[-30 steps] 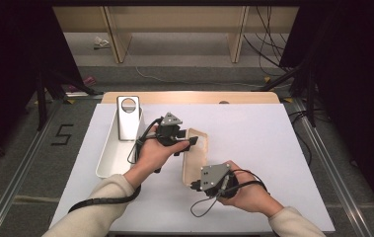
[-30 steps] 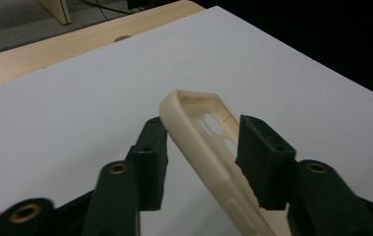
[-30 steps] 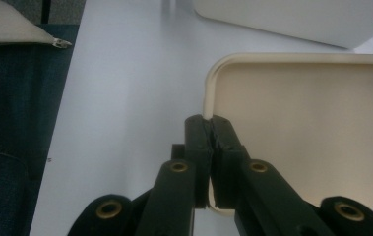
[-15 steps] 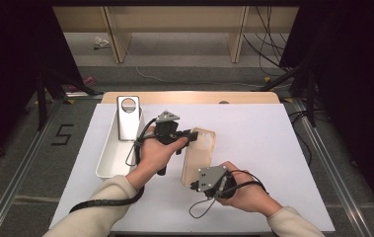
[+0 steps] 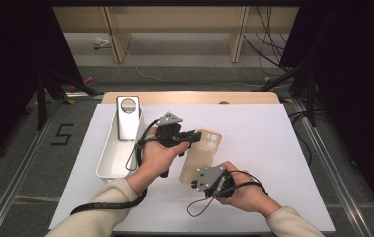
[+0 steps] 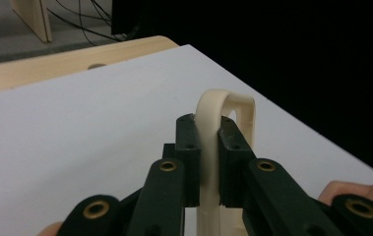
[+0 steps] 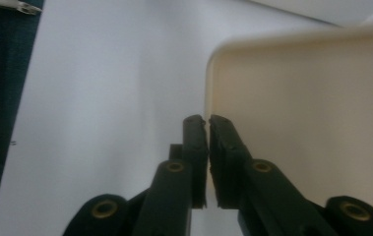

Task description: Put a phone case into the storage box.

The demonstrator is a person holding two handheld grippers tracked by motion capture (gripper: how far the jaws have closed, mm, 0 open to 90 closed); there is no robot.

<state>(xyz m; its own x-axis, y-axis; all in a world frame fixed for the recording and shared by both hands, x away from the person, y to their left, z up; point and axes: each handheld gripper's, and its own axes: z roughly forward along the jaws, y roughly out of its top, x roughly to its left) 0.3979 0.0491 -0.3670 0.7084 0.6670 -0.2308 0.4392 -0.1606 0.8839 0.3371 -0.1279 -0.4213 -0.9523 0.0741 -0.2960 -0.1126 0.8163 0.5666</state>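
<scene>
between the two hands, above the white table top [image 5: 283, 148], the beige phone case [image 5: 202, 154] is held, long axis running away from the person; its far edge is clamped by the left gripper [image 6: 207, 162], while the right gripper [image 7: 207, 162], its jaws just loosened, is seen at the near corner.

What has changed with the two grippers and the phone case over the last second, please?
The left gripper has closed onto the beige phone case at its upper end, gripping its edge and lifting it slightly. The right gripper at the case's lower corner has just been opening a little; nothing shows between its pads. The white tray and the phone in it stayed put.
</scene>
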